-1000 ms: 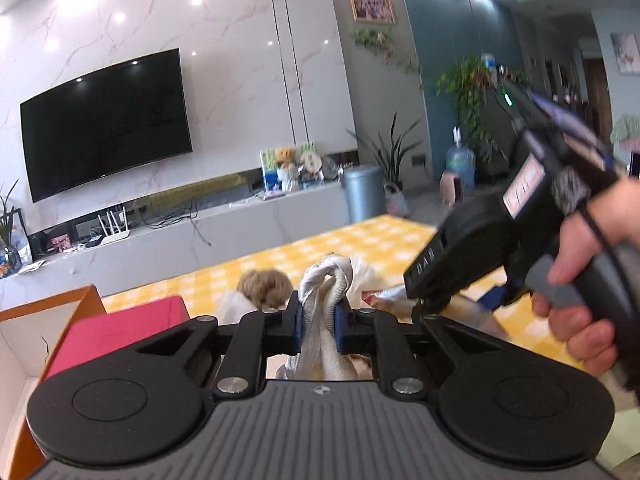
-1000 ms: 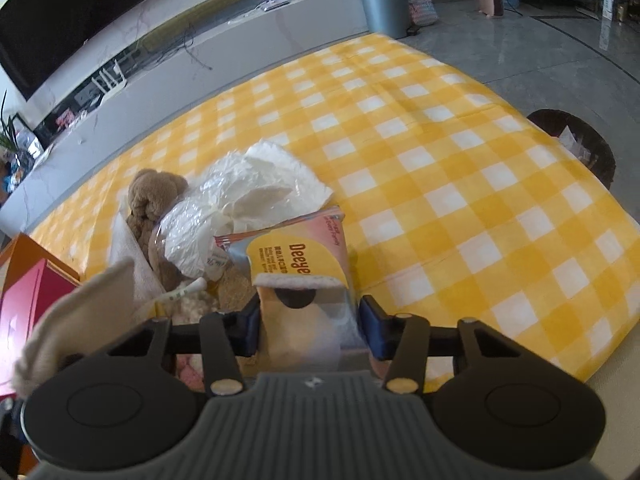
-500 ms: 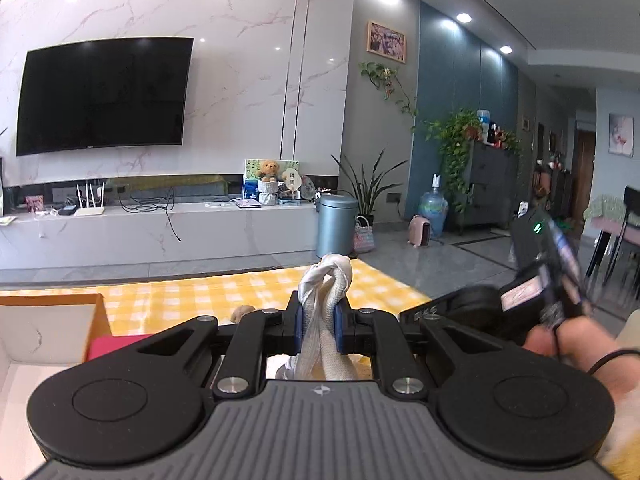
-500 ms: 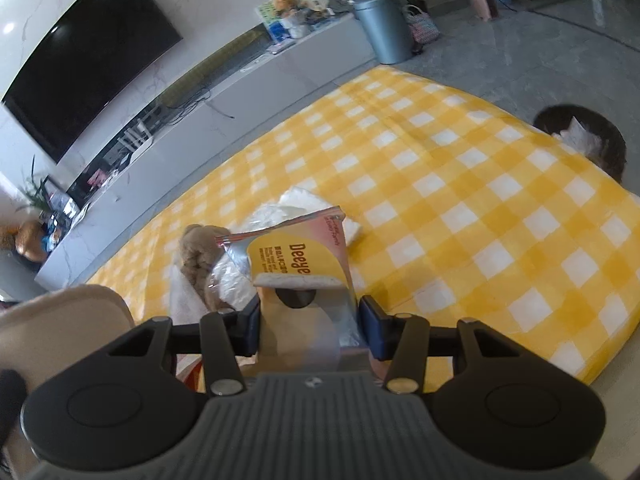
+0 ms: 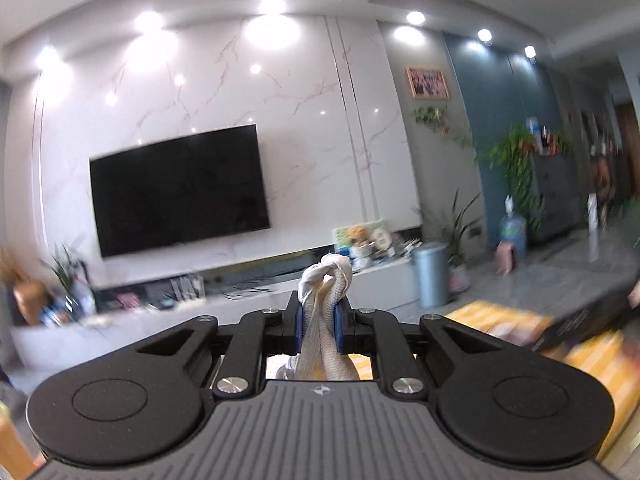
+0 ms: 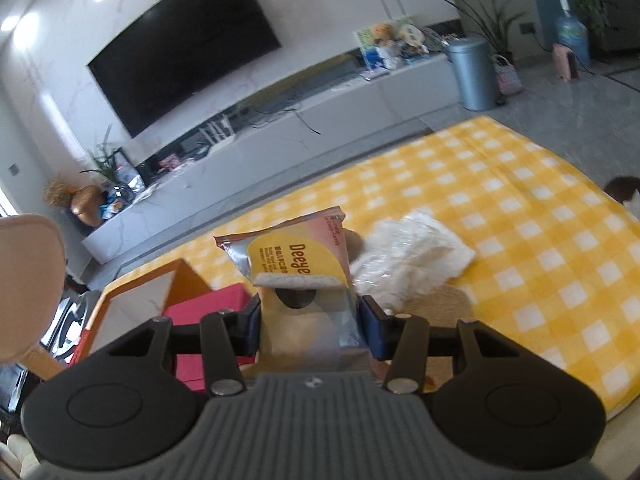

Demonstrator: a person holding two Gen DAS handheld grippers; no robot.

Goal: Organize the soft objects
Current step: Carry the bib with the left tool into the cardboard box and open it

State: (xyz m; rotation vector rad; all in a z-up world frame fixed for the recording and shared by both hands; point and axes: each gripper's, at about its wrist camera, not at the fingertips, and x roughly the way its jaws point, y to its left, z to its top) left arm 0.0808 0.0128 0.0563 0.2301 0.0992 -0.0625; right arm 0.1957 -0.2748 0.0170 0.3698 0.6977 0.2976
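Note:
My left gripper [image 5: 319, 330] is shut on a knotted white cloth [image 5: 325, 280] and holds it high, pointed at the TV wall. My right gripper [image 6: 308, 320] is shut on a clear pack with a pink and yellow "Deeye" label [image 6: 296, 260], lifted above the yellow checked tablecloth [image 6: 520, 208]. A crumpled white plastic bag [image 6: 408, 252] lies on the cloth just right of the pack. A brown plush toy [image 6: 354, 240] peeks out behind the pack.
An open cardboard box [image 6: 160, 284] with a red item [image 6: 208, 308] inside stands at the table's left end. A white chair back [image 6: 28, 284] is at far left. A TV [image 6: 184, 44], a low cabinet and a grey bin [image 6: 476, 74] line the far wall.
Both grippers have risen and tilted upward with their loads. The left view has lost the table and the right gripper; the right view has swung left, bringing the box into sight.

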